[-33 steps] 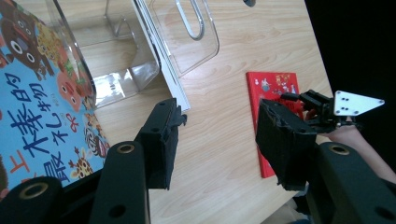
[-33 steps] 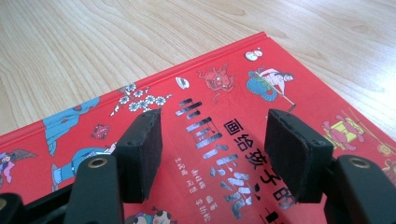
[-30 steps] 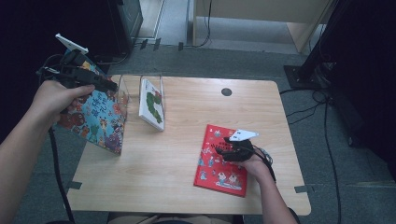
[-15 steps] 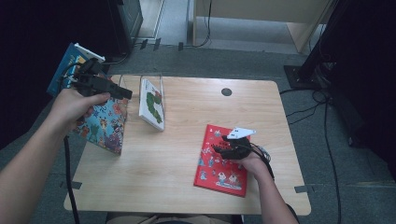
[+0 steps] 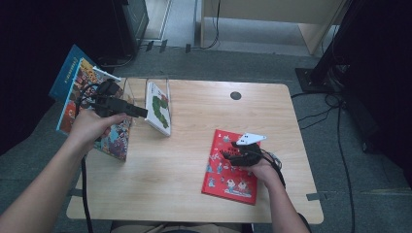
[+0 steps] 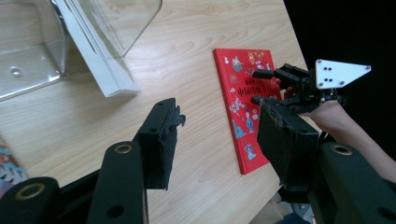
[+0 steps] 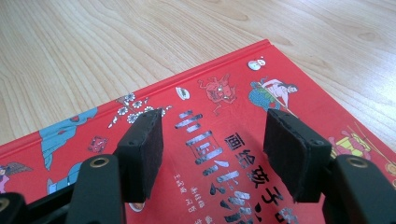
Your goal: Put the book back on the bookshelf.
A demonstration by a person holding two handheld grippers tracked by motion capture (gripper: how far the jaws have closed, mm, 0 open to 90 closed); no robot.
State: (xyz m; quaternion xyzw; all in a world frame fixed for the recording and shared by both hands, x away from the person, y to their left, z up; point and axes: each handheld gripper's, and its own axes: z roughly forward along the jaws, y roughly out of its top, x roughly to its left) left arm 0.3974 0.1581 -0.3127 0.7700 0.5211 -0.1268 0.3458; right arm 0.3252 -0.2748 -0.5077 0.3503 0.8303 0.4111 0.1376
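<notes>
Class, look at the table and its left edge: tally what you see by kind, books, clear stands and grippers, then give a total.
Books: 3 (red book, white book, colourful book at the table's left edge)
Clear stands: 1 (clear stand)
Grippers: 2 (left gripper, right gripper)
Total: 6

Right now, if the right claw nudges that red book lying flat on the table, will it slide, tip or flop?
The red book lies flat on smooth table wood, so it probably slides rather than tips. Its straight edges and glossy cover suggest stiff boards, likely slippery to pinch.
</notes>
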